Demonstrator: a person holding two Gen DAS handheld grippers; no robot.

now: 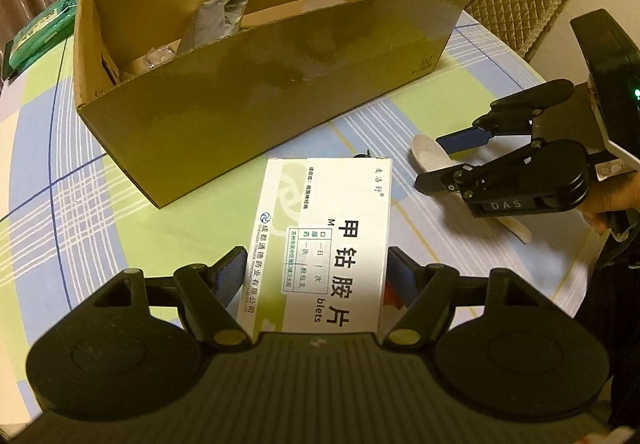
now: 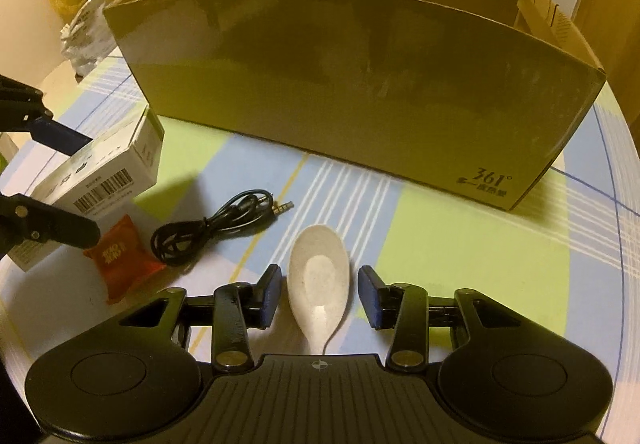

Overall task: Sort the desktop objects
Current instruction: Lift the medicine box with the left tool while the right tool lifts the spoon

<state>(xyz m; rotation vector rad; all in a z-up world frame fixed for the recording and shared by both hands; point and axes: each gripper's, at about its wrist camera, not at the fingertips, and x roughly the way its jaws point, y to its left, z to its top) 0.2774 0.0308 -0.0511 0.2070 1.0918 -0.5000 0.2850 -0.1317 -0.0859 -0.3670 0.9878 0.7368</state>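
left gripper [image 1: 316,276]: pinching the white medicine box [image 1: 324,244] across its short sides, box lifted off the table [image 1: 192,224] near the front wall of the cardboard box [image 1: 260,91].
right gripper [image 2: 318,298]: jaws spread, straddling the pale spoon [image 2: 320,280]; pads stand clear of both sides of the bowl, no grip yet.
spoon: flat on the table, just in front of the cardboard box's long front wall, towards its middle.
cardboard box: open-topped, at the back part of the table; silver foil pouch [image 1: 220,17] and some small wrapped bits at its left end, so sorting has begun.
left out: black audio cable [image 2: 216,228] and red snack packet [image 2: 120,262] on the table, left of the spoon, between it and the held medicine box.
progress: my read, roughly midway. A few things in, one in hand, spoon lined up, two untouched.
next: likely close on the spoon, drop the medicine box in.
risk: spoon is shallow and smooth, could slip or tip between the pads.
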